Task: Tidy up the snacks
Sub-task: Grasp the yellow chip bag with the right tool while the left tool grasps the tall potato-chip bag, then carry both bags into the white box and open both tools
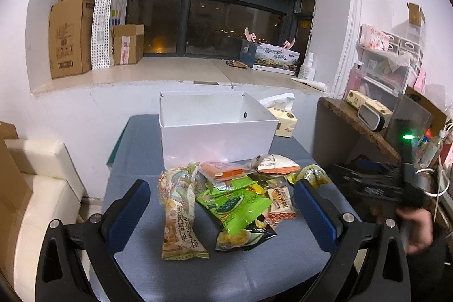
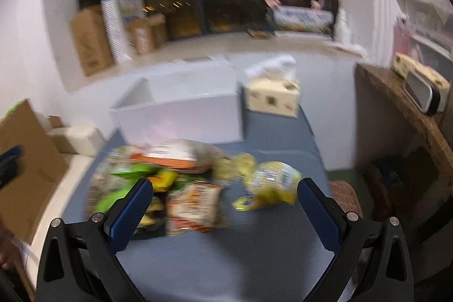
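the snacks (image 1: 226,197) lie in a loose heap on the blue worktop (image 1: 254,268), just in front of the white box (image 1: 218,137), which stands open-topped and looks bare inside as far as its walls show. both tongs are spread wide with nothing between them: the left tongs (image 1: 222,205) hover over the near side of the heap, the right tongs (image 2: 225,205) over its right half, in a view too blurred for detail.

these look like light, crinkly film packets, soft and slippery, likely holding crisp things that would crush under a hard squeeze. the long packet (image 1: 179,211) lies at the left edge of the heap, with only its far end among the others, so it seems the easiest first pick; pinching across its narrow middle or on the flat sealed end should hold best. the green packet (image 1: 235,203) overlaps its neighbours and may drag them along. the yellow pack (image 2: 271,183) sits a little apart on the right, within the right tongs' reach.
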`<state>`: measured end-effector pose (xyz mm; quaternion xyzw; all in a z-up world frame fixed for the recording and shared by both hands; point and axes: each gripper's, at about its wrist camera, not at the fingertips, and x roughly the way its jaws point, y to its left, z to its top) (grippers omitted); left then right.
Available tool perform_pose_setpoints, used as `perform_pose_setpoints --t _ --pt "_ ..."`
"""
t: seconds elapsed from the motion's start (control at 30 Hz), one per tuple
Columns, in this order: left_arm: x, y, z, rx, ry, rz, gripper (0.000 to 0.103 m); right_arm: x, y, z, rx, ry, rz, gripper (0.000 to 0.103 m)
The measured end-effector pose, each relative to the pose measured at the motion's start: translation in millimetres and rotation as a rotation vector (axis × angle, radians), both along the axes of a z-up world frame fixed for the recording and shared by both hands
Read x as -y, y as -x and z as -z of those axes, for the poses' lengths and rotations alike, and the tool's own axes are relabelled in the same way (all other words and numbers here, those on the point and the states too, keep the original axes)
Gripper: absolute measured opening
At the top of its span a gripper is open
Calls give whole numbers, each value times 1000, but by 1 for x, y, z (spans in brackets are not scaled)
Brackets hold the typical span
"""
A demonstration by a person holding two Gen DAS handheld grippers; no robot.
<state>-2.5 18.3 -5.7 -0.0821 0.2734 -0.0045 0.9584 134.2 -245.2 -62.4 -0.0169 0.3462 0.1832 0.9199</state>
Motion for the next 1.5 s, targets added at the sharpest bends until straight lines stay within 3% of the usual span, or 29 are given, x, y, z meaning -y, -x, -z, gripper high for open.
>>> perform_pose_setpoints --t 0.17,0.33,0.4,0.43,0.5,0.53,0.63,0.87,1.07,1.2,1.23,1.27,1.3,1.33,1.37,1.5 --pt "-3 -3 7 -22 18 10 103 21 -63 39 -129 21 78 103" --pt "-1 -6 19 -31 -53 -18 103 23 -107 84 -271 33 111 103" --pt "-5 -7 23 -35 -47 -18 103 23 -119 100 -317 15 122 103" --pt "-7 -8 25 -38 -42 -19 103 23 -120 105 -327 -5 119 98" --pt "-13 -9 30 -44 -41 -28 103 21 -124 116 -371 -28 104 67" --pt "-17 -11 34 -51 -44 -37 103 19 -125 120 -387 -32 85 64" --pt "-28 -15 41 -75 -14 -33 103 18 -118 115 -352 -28 72 59" --pt "-61 -65 77 -210 69 -31 103 37 -88 80 -265 -142 62 58" --pt "-73 -118 127 -370 81 -18 103 43 -41 32 -139 -190 24 58" --pt "-74 -130 151 -425 75 -16 101 40 -16 14 -96 -205 -13 58" --pt "-73 -132 157 -439 79 4 92 38 -8 10 -86 -202 -23 58" --pt "-71 -134 161 -451 76 19 74 37 -5 10 -81 -200 -31 58" --pt "-69 -135 167 -469 74 30 65 34 -1 8 -79 -199 -39 58" --pt "-70 -135 171 -463 102 50 46 31 0 9 -81 -198 -48 58" --pt "-71 -132 171 -450 128 65 41 27 0 9 -82 -195 -57 58" --pt "-68 -115 156 -384 72 37 39 8 -6 13 -87 -181 -93 58"
